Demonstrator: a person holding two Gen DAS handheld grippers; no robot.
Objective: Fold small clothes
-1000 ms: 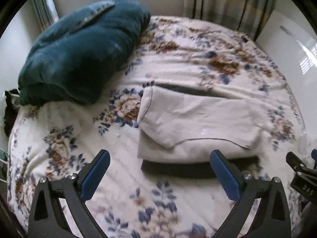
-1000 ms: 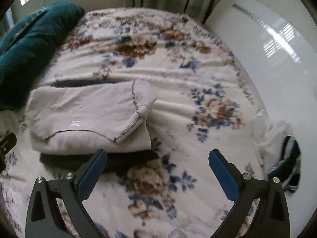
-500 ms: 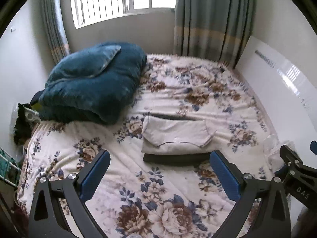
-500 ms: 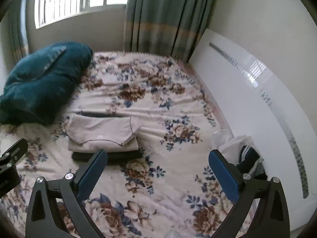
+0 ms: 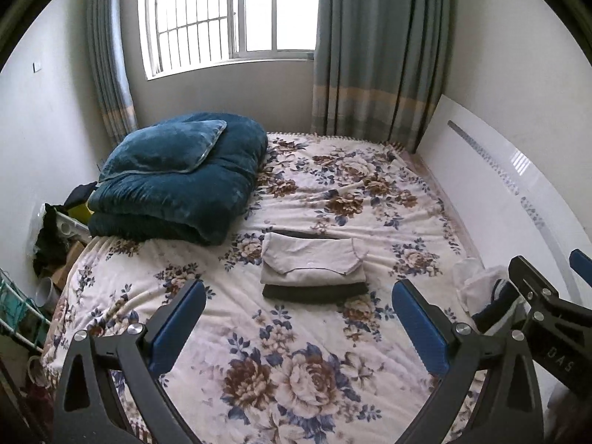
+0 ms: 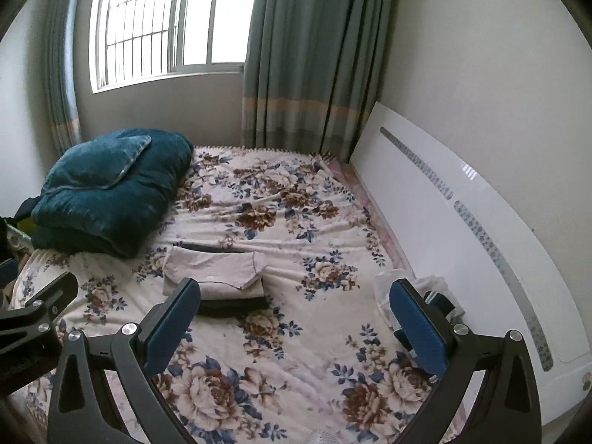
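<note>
Beige folded garment (image 5: pixel 312 264) rests on a dark one; both grippers (image 5: pixel 299 318) (image 6: pixel 294 314) hang spread and empty, so reach next for the unfolded pile (image 6: pixel 429 292), pinching one hem cleanly.

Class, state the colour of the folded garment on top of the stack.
Beige folded garment, clearest in the left wrist view.

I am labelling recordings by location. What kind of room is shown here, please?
Most likely a home bedroom. A bed with a floral bedspread fills the floor, a folded teal duvet lies at its far corner, and curtains frame a barred window.
</note>
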